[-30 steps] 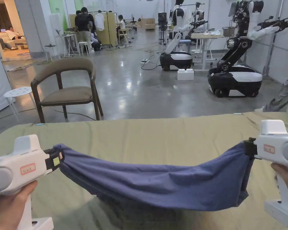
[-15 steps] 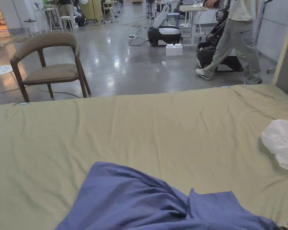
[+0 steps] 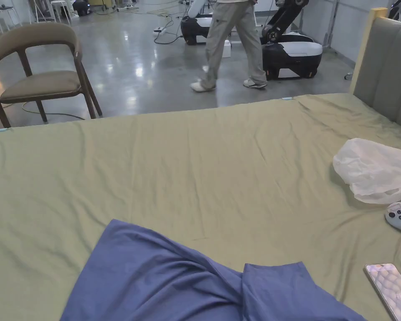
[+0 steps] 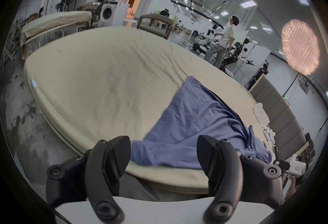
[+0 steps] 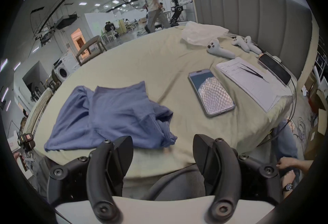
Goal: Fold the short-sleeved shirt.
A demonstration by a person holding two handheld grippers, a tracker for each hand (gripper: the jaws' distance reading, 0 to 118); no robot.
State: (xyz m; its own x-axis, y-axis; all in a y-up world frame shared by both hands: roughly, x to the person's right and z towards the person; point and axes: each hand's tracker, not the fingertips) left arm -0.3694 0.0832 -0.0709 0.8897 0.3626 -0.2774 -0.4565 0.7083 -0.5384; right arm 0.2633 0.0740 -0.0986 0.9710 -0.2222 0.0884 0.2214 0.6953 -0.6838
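flatten first, then fold

the shirt [image 3: 204, 288] lies at the bottom centre of the head view, on the near part of the bed [image 3: 187, 167]. it is not flat: a ridge of bunched cloth runs diagonally across it, and one panel lies doubled over the rest at the lower right. in the right gripper view the shirt [image 5: 110, 118] sits left of centre, with a rumpled, rolled edge at its right end, near the bed's near edge.

the left gripper [image 4: 164, 155] has its jaws wide apart, with nothing between them; the shirt's near corner lies past the gap. the right gripper [image 5: 163, 155] is likewise spread and empty, just short of the rumpled end.

my reading is that the step in hand is a re-grip to spread the cloth before any fold.

1. take the 2 near corners, 1 per gripper, and pinch a single layer where possible; the doubled panel makes it easy to catch 2 layers.
2. pull the corners apart sideways until the ridge goes, then lay the cloth down.
3. work toward the open centre of the bed. the phone [image 3: 389, 288] at lower right, and the bag [image 3: 375, 169] and controller [image 3: 400, 217] at the right edge, lie near the shirt's right end and could be dragged.
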